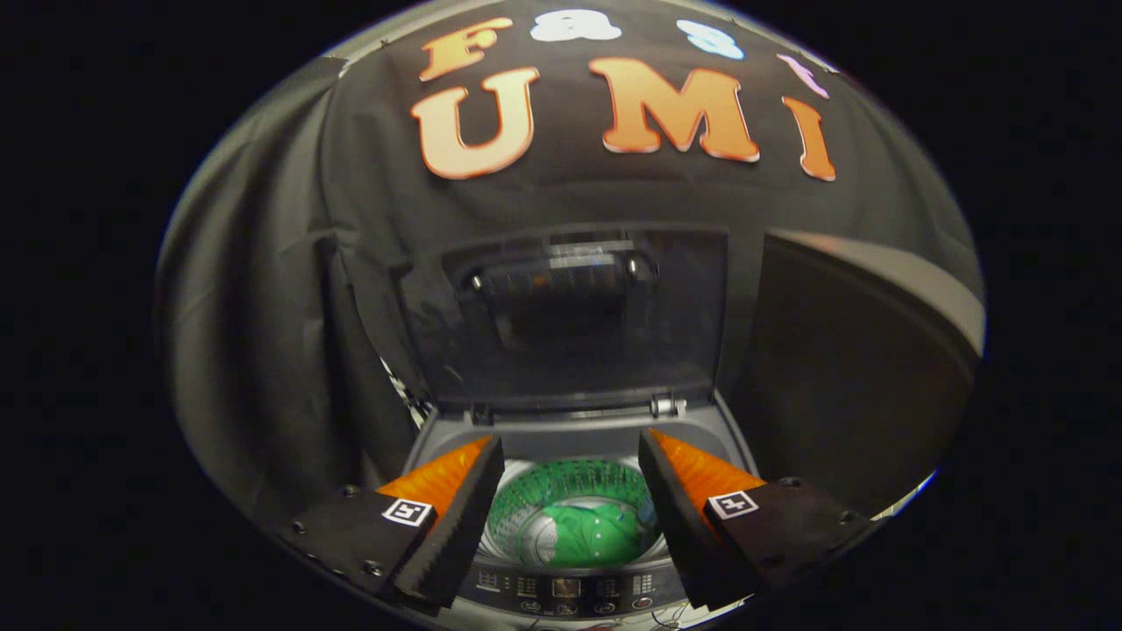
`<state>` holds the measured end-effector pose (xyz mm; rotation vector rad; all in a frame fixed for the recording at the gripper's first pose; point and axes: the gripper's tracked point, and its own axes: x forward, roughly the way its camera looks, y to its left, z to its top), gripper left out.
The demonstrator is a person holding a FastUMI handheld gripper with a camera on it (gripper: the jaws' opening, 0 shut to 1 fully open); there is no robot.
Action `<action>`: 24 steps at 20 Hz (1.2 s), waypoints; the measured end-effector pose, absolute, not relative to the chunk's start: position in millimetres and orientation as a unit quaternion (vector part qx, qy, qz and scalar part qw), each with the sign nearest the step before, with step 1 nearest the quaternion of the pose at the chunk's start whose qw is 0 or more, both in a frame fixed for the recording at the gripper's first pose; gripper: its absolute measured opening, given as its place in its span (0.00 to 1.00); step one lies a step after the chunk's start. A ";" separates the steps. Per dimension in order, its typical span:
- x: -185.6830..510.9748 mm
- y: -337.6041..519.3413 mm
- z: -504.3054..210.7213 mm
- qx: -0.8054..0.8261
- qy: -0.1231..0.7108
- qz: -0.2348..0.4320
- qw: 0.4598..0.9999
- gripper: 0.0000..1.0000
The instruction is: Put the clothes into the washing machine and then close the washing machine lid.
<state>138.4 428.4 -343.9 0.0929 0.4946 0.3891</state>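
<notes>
Dim drum (570,491) half-hides, perhaps, clothes (589,535); gripper (570,464) spread.

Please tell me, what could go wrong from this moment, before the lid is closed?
1. The gripper hovers with open, empty jaws above the drum; reaching for the raised lid, it may bump the machine's rim.
2. The green garment lies in the drum; if part reaches the rim, the lid might pinch it.

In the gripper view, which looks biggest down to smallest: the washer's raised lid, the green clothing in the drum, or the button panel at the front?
1. Raised lid, clearly largest.
2. Green clothing.
3. Button panel, a close call, since the open gripper fingers cover its ends.
</notes>
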 end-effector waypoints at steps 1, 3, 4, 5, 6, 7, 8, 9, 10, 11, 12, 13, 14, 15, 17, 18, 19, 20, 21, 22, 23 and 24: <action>139.3 428.9 -322.7 0.049 0.222 0.195 0.954 0.98; 142.1 429.4 -279.7 0.063 0.182 0.201 0.961 0.98; 142.1 429.9 -257.5 0.070 0.165 0.204 0.963 0.98; 143.4 427.7 -234.6 0.077 0.150 0.206 0.964 0.98; 145.9 426.7 -215.1 0.083 0.134 0.208 0.965 0.98; 148.9 425.6 -197.8 0.083 0.117 0.212 0.967 0.98; 151.2 421.8 -180.3 0.080 0.103 0.213 0.968 0.98; 153.3 419.2 -164.1 0.077 0.093 0.216 0.969 0.98; 154.3 417.9 -152.6 0.071 0.091 0.222 0.968 0.98; 161.3 416.2 -148.3 0.065 0.093 0.223 0.968 0.98; 169.7 415.2 -145.2 0.063 0.095 0.224 0.968 0.98; 180.4 416.9 -141.0 0.066 0.095 0.226 0.967 0.98; 194.3 415.8 -136.6 0.071 0.095 0.222 0.968 0.98; 208.6 413.3 -133.5 0.077 0.097 0.217 0.968 0.98; 243.5 412.0 -131.9 0.088 0.106 0.205 0.969 0.98; 258.7 412.1 -133.1 0.089 0.110 0.200 0.970 0.98; 272.7 410.2 -136.6 0.085 0.113 0.193 0.971 0.98; 285.8 406.7 -143.8 0.078 0.117 0.183 0.973 0.98; 295.5 403.3 -153.6 0.075 0.126 0.173 0.974 0.98; 303.0 404.1 -164.3 0.075 0.136 0.170 0.973 0.98; 310.3 406.8 -173.3 0.076 0.146 0.170 0.972 0.98; 315.5 408.9 -180.2 0.076 0.152 0.172 0.970 0.98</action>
